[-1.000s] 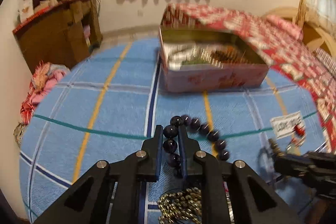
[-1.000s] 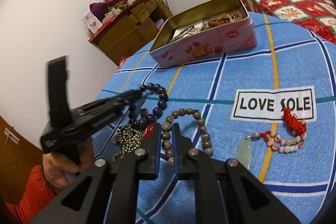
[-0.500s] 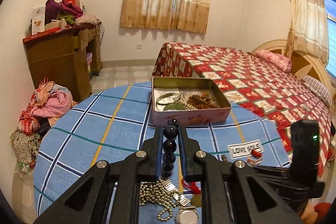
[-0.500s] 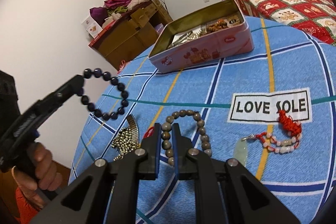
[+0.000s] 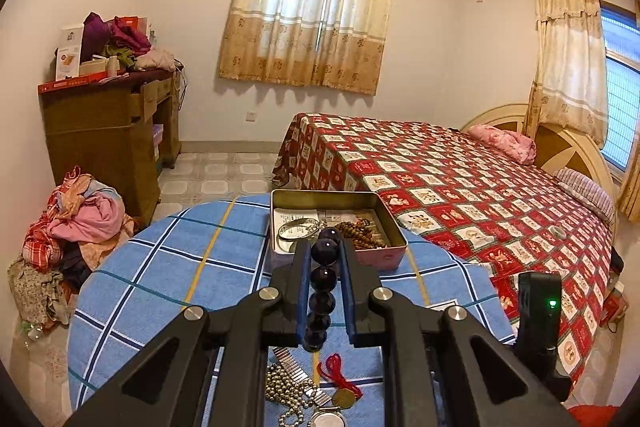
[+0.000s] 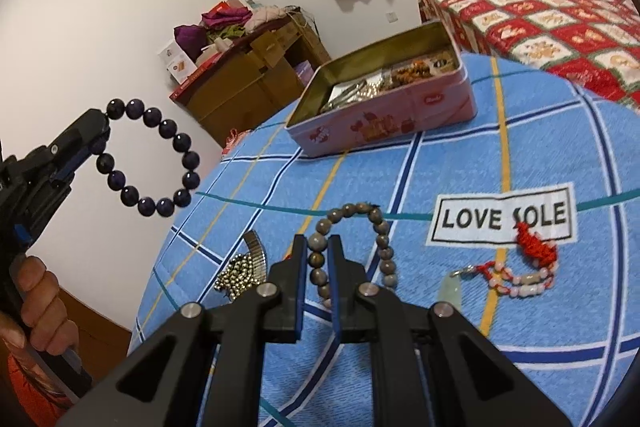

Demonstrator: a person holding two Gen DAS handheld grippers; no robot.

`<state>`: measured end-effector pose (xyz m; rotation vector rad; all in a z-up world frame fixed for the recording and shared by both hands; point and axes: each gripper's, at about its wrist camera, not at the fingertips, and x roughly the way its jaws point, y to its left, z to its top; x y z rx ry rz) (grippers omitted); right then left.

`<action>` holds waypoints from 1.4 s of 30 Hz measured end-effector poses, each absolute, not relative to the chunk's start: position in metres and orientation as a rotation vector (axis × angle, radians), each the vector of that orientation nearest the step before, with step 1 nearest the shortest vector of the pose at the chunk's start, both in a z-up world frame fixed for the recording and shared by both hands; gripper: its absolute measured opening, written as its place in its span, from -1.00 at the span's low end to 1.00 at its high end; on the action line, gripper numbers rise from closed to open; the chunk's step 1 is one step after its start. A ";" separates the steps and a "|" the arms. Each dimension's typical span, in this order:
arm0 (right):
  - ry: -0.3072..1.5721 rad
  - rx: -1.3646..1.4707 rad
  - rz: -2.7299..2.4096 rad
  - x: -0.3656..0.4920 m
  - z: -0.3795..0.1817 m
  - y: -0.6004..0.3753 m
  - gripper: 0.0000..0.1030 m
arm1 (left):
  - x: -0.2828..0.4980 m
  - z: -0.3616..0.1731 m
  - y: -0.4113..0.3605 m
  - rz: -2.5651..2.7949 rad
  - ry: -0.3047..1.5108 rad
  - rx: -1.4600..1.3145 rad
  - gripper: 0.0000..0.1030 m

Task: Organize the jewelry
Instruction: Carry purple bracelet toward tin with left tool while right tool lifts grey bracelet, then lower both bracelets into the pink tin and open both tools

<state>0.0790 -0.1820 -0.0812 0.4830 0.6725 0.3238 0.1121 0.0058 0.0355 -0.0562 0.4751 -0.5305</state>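
Your left gripper (image 5: 325,255) has lifted the dark bead bracelet (image 6: 154,163) clear of the tablecloth (image 6: 520,155); a second ago the beads were lying on the cloth, and now the whole ring hangs free in the air, pinched between the jaws at its top. This means the pickup is finished, and I judge the next step is to carry it to the pink tin (image 6: 384,107), which stands open at the far side of the table and already holds a silver bangle (image 5: 294,227) and a string of brown beads (image 5: 362,229). Your right gripper (image 6: 318,259) has not moved: its jaws are closed on one side of the brown bead bracelet (image 6: 376,223), which lies flat on the cloth. The way from the hanging bracelet to the tin looks open, with only bare cloth under it. The tin wall is raised, so the lowest beads should pass above the rim before you release. Take care at the near left edge of the round table, because the gold ball chain (image 6: 236,273) and the metal watch band (image 6: 256,251) lie close to it. To the right, the red cord bracelet (image 6: 520,275) rests near the LOVE SOLE label (image 6: 472,219), well apart from both tools.
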 end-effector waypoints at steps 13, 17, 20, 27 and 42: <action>0.496 0.501 0.261 0.079 -0.021 -0.222 -0.74 | 0.124 0.046 -0.015 -0.573 0.446 -0.059 -0.74; 0.465 0.490 0.240 0.087 -0.013 -0.231 -0.74 | 0.131 0.048 -0.023 -0.591 0.443 -0.056 -0.74; 0.459 0.477 0.220 0.094 -0.014 -0.236 -0.74 | 0.138 0.049 -0.033 -0.603 0.437 -0.036 -0.74; 0.467 0.463 0.198 0.116 -0.018 -0.247 -0.74 | 0.161 0.042 -0.048 -0.624 0.449 -0.032 -0.74; 0.486 0.551 0.125 0.220 -0.031 -0.254 -0.74 | 0.252 0.011 -0.088 -0.616 0.500 0.002 -0.74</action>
